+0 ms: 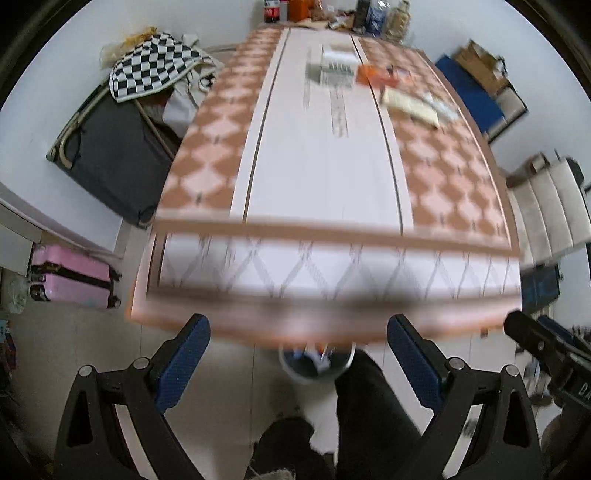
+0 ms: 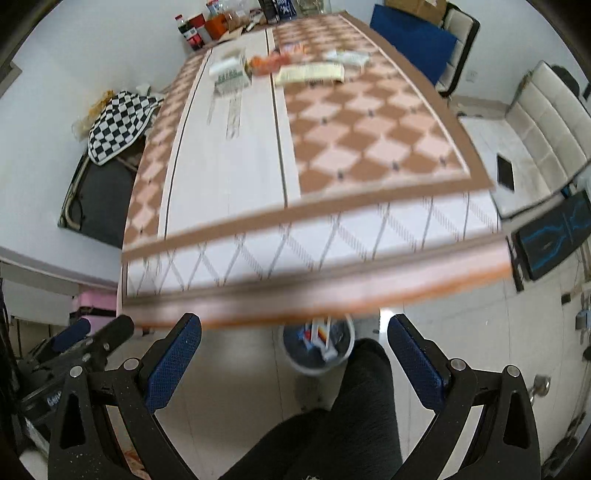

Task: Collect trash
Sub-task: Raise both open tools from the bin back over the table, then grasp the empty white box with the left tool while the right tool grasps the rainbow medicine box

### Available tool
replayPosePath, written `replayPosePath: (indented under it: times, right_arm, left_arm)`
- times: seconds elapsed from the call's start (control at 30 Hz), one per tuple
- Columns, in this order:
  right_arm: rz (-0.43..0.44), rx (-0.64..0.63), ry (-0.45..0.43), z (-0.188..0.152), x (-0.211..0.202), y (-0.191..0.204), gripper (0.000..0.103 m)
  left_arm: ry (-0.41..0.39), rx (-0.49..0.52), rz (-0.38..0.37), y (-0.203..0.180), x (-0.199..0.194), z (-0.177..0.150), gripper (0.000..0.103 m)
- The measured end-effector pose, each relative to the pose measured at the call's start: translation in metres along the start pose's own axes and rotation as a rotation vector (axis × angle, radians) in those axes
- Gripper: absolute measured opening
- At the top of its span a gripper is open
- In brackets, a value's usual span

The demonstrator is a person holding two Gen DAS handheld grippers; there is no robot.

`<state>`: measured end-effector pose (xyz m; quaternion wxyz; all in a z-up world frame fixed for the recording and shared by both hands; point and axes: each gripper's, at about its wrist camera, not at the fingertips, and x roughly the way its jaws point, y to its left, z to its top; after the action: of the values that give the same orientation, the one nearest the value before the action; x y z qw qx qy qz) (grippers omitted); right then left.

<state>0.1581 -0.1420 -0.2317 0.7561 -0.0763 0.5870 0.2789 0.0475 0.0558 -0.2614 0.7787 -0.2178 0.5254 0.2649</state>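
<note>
**Both grippers empty at the near table edge, trash far up the table**

The left gripper [image 1: 299,354] and the right gripper [image 2: 293,354] each hang just off the near edge of the long table [image 1: 325,177], above the floor. On both, the blue-padded fingers [image 1: 184,362] stand wide apart with nothing between them.

Only the left wrist view shows the pink suitcase [image 1: 70,275] on the floor to the left, along with the tip of the right gripper at its right border. Only the right wrist view shows the white sofa [image 2: 543,122], a dark flat object [image 2: 505,171] lying on a low white surface beside it, and a black case with blue lines [image 2: 554,236] by the table's right corner. The left gripper appears there at the lower left.

Both views share the checkered cloth [image 1: 155,66] draped over dark furniture at the left wall and the person's dark-clad leg [image 2: 354,406] at the bottom.

The trash lies at the table's far half, well apart from both grippers: an orange wrapper [image 2: 267,62], a pale flat packet [image 2: 310,72], and grey-white packaging [image 2: 229,74]. Motion blur hides finer detail. Bottles and boxes [image 2: 207,26] crowd the far end.

A waste bin [image 2: 317,345] stands on the floor under the near table edge, just beyond the person's knee. It holds a dark liner and some colourful scraps, blurred.
</note>
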Motion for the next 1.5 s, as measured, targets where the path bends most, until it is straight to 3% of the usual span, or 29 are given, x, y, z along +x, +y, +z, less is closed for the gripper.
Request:
replayPosePath:
  times: [0.13,0.4,0.5,0.63,0.83,1.03,1.1,1.17,1.5]
  right_arm:
    - [-0.021,-0.039,0.0,0.084,0.017,-0.011,0.102]
    - [-0.094,-0.084,0.049,0.318,0.104,-0.067,0.102]
    - [-0.122,-0.108,0.084,0.386,0.145,-0.083,0.102]
    - [-0.157,-0.172,0.156,0.466,0.205,-0.089,0.102]
    - [-0.17,-0.259,0.273,0.516,0.266,-0.083,0.102]
    - [-0.216,-0.364,0.363,0.534,0.311,-0.077,0.101]
    - [-0.195,-0.349,0.37,0.537,0.317,-0.079,0.093]
    - [-0.171,-0.32,0.366,0.538,0.318,-0.081,0.091]
    - [-0.13,-0.157,0.258,0.537,0.289,-0.109,0.084]
  left_arm:
    - [-0.031,-0.064,0.034,-0.013,0.021,0.072,0.098]
    - [0.045,-0.264,0.048,-0.03,0.1,0.204,0.097]
    - [0.03,-0.271,0.043,-0.038,0.124,0.253,0.097]
    - [0.016,-0.176,0.068,-0.055,0.154,0.319,0.097]
    - [0.09,-0.005,0.12,-0.075,0.206,0.379,0.097]
    - [0.14,0.035,0.141,-0.078,0.238,0.395,0.097]
    - [0.129,0.023,0.137,-0.075,0.238,0.396,0.083]
    - [0.119,0.014,0.134,-0.072,0.236,0.397,0.072]
    - [0.03,0.002,0.152,-0.073,0.198,0.377,0.067]
